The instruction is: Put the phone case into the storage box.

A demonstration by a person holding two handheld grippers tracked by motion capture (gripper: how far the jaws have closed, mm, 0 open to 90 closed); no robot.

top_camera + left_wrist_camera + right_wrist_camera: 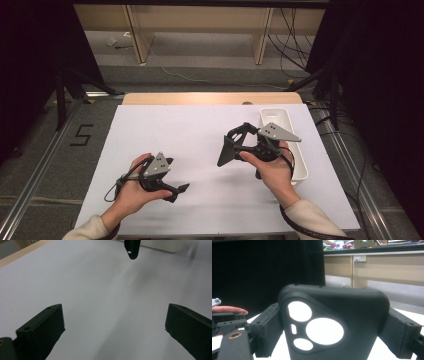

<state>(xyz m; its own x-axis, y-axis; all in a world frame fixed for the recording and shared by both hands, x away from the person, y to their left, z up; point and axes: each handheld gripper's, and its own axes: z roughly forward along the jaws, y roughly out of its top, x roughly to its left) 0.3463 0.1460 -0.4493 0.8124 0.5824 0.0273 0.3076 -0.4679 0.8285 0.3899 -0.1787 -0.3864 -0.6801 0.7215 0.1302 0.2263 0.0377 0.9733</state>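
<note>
A black phone case (226, 150) with round camera cut-outs hangs above the white tabletop (170, 130), right of centre. My right gripper (239, 145) is shut on it, and in the right gripper view both jaws press against the sides of the case (332, 315). My left gripper (178, 192) hovers low over the table at the front left with its jaws wide apart and nothing between them. In the left gripper view the left gripper (115, 315) faces bare white surface, and the lower tip of the case (131, 250) hangs at the top.
A long white tray (295, 165) lies along the table's right edge, just behind my right hand; it is the white tray (160, 245) at the top of the left gripper view. A wooden strip (210, 98) borders the far edge. Dark stands and cables flank the table.
</note>
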